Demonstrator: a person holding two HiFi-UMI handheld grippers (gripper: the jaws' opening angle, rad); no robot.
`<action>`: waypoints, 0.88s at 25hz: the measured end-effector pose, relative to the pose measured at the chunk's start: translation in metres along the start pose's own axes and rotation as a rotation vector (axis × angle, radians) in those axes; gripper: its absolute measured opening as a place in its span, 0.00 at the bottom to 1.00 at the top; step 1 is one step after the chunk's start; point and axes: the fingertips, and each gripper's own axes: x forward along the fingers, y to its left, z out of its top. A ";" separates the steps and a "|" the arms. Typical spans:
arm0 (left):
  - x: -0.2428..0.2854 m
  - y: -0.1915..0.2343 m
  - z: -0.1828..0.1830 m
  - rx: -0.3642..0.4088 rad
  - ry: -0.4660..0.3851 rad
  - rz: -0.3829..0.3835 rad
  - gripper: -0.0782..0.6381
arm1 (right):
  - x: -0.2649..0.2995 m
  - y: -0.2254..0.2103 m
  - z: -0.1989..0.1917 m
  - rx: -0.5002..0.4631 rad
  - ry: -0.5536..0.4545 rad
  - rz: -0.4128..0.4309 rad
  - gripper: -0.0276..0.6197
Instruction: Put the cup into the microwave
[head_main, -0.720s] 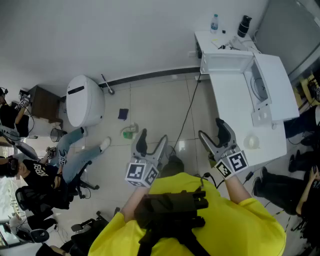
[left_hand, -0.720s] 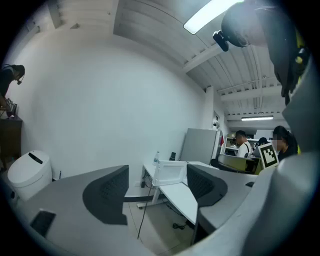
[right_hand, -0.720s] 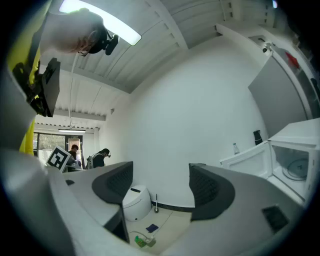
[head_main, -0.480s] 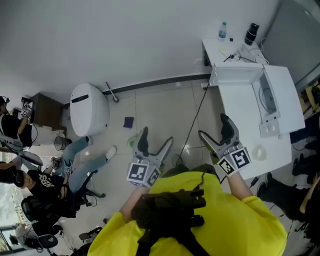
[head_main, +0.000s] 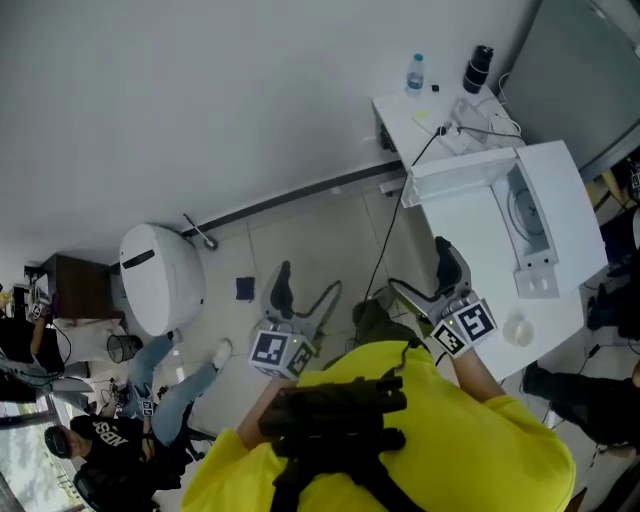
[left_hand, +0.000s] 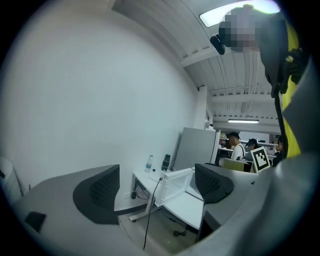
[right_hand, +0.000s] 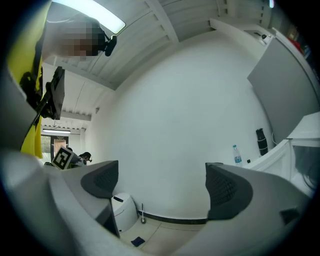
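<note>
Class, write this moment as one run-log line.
left hand-held gripper: open, empty; right hand-held gripper: open, empty; pale round cup: on white table

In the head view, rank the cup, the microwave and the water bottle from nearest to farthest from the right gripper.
1. Tied: the cup, on the white table to the right of the right gripper, and the microwave, ahead on that table. Too close to call.
2. The water bottle, at the table's far end by the wall.

Bright even ceiling light, fisheye-warped dark edges, soft focus, mosaic patches
</note>
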 end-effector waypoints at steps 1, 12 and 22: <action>0.018 0.007 0.006 0.007 0.000 -0.005 0.74 | 0.013 -0.013 0.003 -0.002 -0.001 -0.010 0.90; 0.209 0.000 0.061 0.157 -0.007 -0.271 0.27 | 0.061 -0.147 0.062 -0.021 -0.121 -0.289 0.86; 0.318 -0.172 0.025 0.223 0.165 -0.892 0.27 | -0.119 -0.207 0.063 0.037 -0.303 -1.013 0.72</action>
